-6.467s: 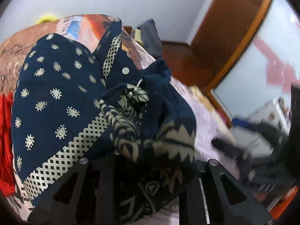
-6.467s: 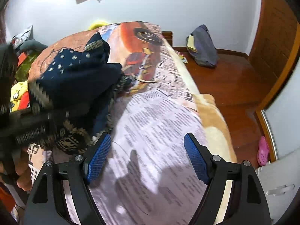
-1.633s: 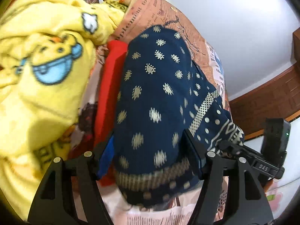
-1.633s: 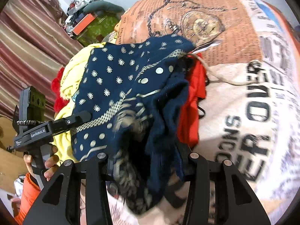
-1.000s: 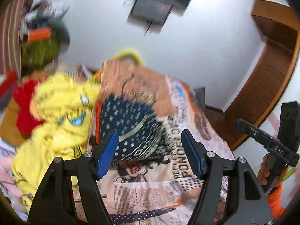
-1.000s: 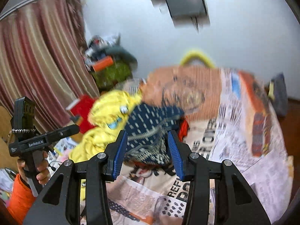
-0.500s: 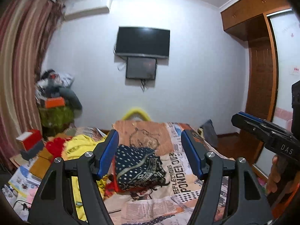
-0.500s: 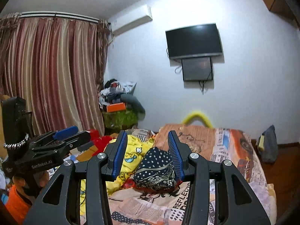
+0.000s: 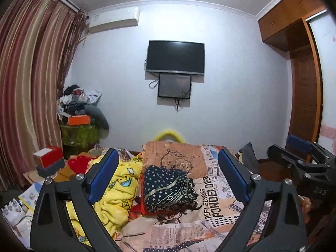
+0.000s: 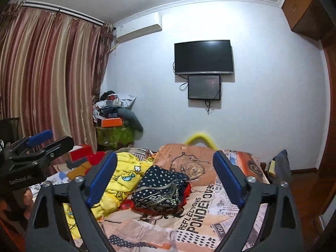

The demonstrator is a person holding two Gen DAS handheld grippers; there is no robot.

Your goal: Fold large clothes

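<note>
Both hand-held grippers, left (image 9: 168,174) and right (image 10: 166,174), are standing wide apart and empty, their jaws having just been opening. Folded navy patterned garment (image 9: 168,187) is lying on the bed (image 9: 210,205), touching a yellow blanket (image 9: 117,189) beside it.

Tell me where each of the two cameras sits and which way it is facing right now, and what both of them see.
Left wrist: on the left gripper, looking across the bed toward the TV; own open fingers, with the right gripper at right.
Right wrist: on the right gripper, facing likewise; own open fingers, left gripper at left.
Shared: folded navy garment, yellow blanket, TV.
</note>
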